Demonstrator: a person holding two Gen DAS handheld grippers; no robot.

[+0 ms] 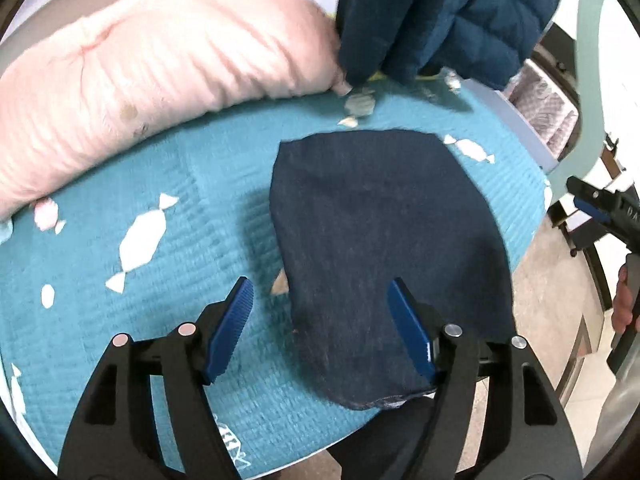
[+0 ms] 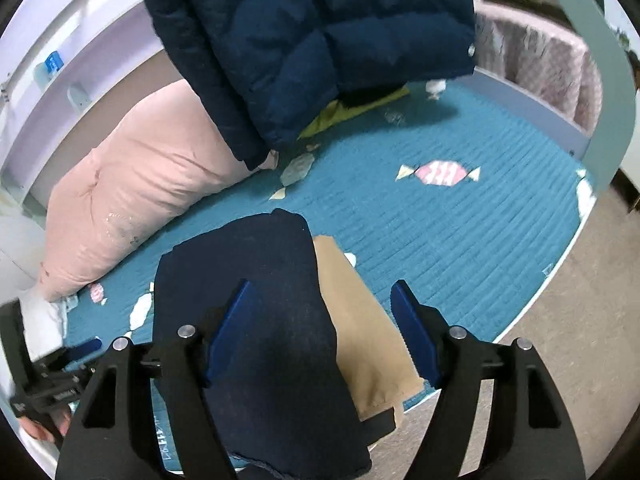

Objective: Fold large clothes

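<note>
1. Presently, the left gripper point(image 1: 320, 328) is seen at the bottom centre of the left wrist view with its blue pads spread wide apart; nothing is held between them.
2. A folded dark denim garment point(image 1: 384, 240) is laid flat on the teal quilted mat point(image 1: 120, 320), occupying the centre and lower right of that view. The right-hand pad is placed over the garment's lower part; the left-hand pad is placed over bare mat.
3. The right gripper point(image 2: 320, 332) is seen at the bottom centre of the right wrist view, likewise spread wide with nothing clamped.
4. In that view the denim garment point(image 2: 256, 320) is found at lower centre, and a tan garment point(image 2: 372, 340) is partly covered by it, showing to its right and reaching the mat's near edge.
5. A navy quilted jacket point(image 2: 312, 40) is noted at the top centre of the right wrist view, overhanging a pink cushion point(image 2: 132, 200) that is placed along the left side of the mat.
6. A yellow-green cloth point(image 2: 344, 114) is partly visible beneath the jacket's lower edge.
7. Candy-shaped prints are observed across the mat surface.
8. The right gripper point(image 1: 600, 208) is also recorded at the right edge of the left wrist view, off the mat, with the holding hand point(image 1: 624, 300) below it.
9. Both views are somewhat blurred; garment seams cannot be resolved.
</note>
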